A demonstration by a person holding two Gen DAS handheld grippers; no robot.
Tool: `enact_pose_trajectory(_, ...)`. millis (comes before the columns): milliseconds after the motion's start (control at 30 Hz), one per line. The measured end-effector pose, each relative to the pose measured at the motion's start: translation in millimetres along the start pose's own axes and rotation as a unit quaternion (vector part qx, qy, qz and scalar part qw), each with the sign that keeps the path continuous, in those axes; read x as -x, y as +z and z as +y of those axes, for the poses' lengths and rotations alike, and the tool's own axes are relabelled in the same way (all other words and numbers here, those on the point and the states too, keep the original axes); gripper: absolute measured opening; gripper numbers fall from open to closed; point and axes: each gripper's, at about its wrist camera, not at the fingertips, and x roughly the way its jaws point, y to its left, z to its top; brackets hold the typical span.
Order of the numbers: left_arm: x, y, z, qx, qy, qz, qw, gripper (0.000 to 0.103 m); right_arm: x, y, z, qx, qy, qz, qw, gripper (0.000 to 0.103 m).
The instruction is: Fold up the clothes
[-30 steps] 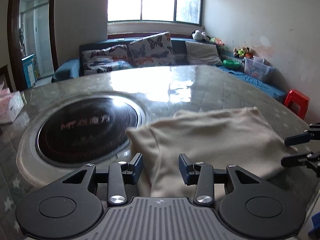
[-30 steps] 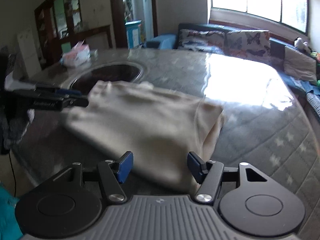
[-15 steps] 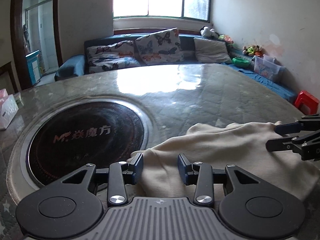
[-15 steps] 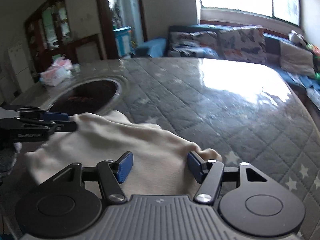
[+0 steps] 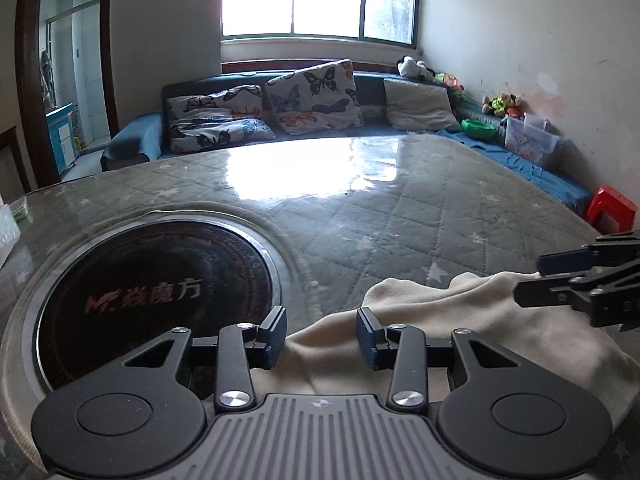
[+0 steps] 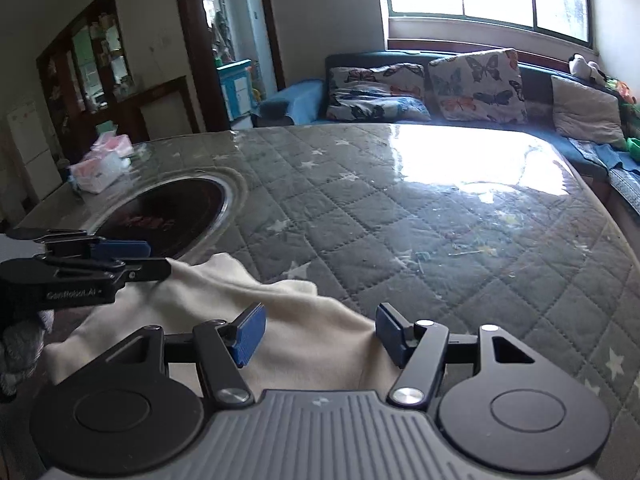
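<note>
Now: cream garment bunched at the near table edge

Both grippers are seen with jaws spread wide and nothing clamped — the left gripper [image 5: 321, 334] and the right gripper [image 6: 318, 334] are held low over the cream garment [image 6: 304, 332], which lies crumpled on the quilted table cover [image 6: 400, 216], just beside the round black cooktop [image 5: 156, 292]. Butterfly cushions [image 5: 312, 98] are seen on the sofa behind

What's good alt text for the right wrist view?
The right gripper, fingers apart, sits over a cream garment bunched at the near edge of a quilted grey table. The left gripper reaches in from the left beside a round black cooktop; sofa and window behind.
</note>
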Motion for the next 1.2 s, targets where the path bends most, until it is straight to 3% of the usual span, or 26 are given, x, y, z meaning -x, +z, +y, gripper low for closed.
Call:
enact_pose_trajectory(167,-8.3,-0.4,-1.6,-0.007,0.007,0.012,0.9999,0.043,-17.3,-0.6,-3.2,-0.010,-0.020,0.020,1.000,0.066)
enact_pose_trajectory(333,-4.1,-0.5,-1.0,-0.004,0.010,0.013,0.9999,0.043,-10.7,-0.8,0.9,-0.001,-0.023,0.011,1.000,0.068)
enact_pose_trajectory(400,-0.4,0.0,-1.2,-0.002,0.013,0.011,0.9999,0.048,-3.5,-2.5,5.7,0.007,-0.024,0.002,1.000,0.077)
enact_pose_trajectory(733,29.4,-5.3,0.6,0.004,0.022,-0.008,0.9997,0.074,32.3,-18.3,35.3,0.035,-0.023,-0.032,0.999,0.097)
enact_pose_trajectory(1033,54.1,-15.9,7.2,0.015,0.031,-0.029,0.9990,0.101,51.5,-38.2,57.3,0.039,-0.021,-0.044,0.998,0.103)
enact_pose_trajectory(1200,65.6,-22.8,10.5,0.021,0.035,-0.037,0.9985,0.103,58.4,-46.7,65.5,0.042,-0.019,-0.049,0.998,0.103)
